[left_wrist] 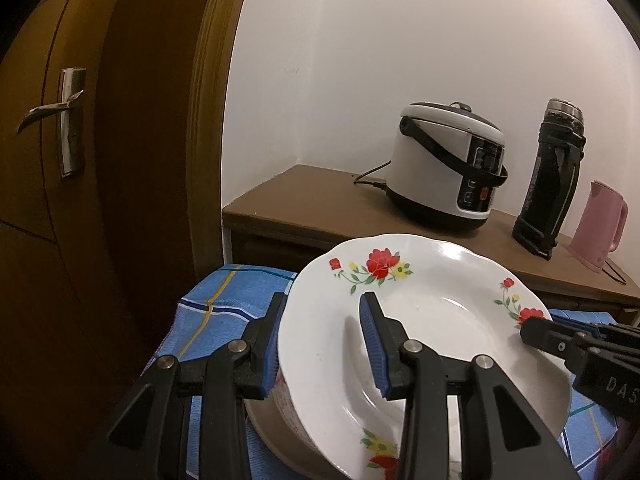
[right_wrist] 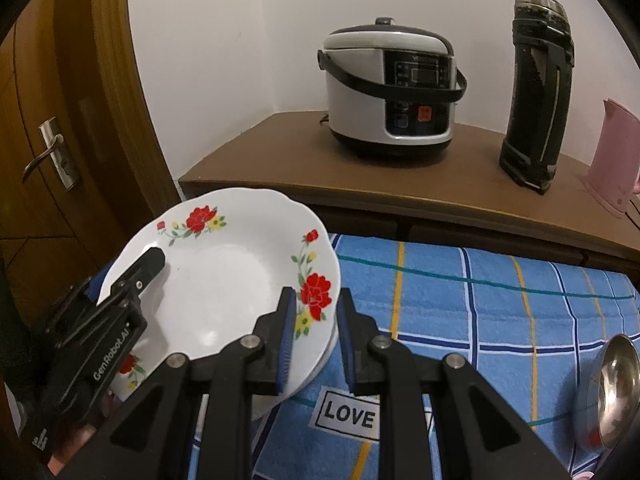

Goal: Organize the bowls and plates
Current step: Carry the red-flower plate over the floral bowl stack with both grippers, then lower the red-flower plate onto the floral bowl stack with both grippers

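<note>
White glazed ceramic plate with red flowers (left_wrist: 420, 320): L view, left gripper (left_wrist: 324, 344) clamps its near-left rim, one finger over, one under. R view: right gripper (right_wrist: 314, 338) pinches opposite rim. Stiff, slick, breakable; grip rims w/ both. Sits above blue checked cloth (right_wrist: 500, 300).

A blue checked cloth (right_wrist: 500, 300) is covering the near surface, with a "LOVE" label (right_wrist: 349, 416) showing near its front. A stack of white flowered plates (right_wrist: 224, 280) is sitting at its left end, and a steel bowl (right_wrist: 614, 392) is resting at its right edge. Behind it, a brown cabinet (right_wrist: 280, 152) is carrying 3 things: a rice cooker (right_wrist: 390, 88), a black flask (right_wrist: 536, 92) and a pink kettle (right_wrist: 614, 156).
</note>
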The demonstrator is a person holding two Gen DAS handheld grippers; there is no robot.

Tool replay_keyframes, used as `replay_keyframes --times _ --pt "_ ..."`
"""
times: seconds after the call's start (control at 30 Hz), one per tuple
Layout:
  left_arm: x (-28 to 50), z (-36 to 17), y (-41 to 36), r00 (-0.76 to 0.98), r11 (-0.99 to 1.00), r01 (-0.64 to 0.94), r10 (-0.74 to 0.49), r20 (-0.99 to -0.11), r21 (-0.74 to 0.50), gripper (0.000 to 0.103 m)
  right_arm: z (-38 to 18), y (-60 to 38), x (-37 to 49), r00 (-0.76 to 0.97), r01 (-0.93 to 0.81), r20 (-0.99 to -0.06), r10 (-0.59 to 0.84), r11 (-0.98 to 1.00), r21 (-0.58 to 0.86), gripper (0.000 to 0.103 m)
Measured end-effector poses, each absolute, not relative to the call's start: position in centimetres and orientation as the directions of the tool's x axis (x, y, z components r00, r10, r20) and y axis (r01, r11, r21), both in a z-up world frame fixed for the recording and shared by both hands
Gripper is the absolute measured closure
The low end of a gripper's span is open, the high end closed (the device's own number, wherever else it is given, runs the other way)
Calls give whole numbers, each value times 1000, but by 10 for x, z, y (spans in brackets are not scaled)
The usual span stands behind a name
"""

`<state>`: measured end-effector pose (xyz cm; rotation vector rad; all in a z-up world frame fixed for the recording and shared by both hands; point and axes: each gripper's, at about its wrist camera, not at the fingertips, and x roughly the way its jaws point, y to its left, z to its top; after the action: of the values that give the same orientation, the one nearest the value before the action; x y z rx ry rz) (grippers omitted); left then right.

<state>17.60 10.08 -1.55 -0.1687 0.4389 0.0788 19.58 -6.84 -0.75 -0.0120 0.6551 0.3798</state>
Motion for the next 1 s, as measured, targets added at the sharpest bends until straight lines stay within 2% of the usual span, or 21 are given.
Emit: replay_keyframes --times 0.8,1.0 --pt "196 -32 99 859 985 -132 58 -508 -111 64 -35 -59 231 687 -329 -642 340 933 141 82" --pt "203 -37 107 838 980 -141 40 -545 -144 64 -38 -55 235 676 -333 -652 343 932 145 82"
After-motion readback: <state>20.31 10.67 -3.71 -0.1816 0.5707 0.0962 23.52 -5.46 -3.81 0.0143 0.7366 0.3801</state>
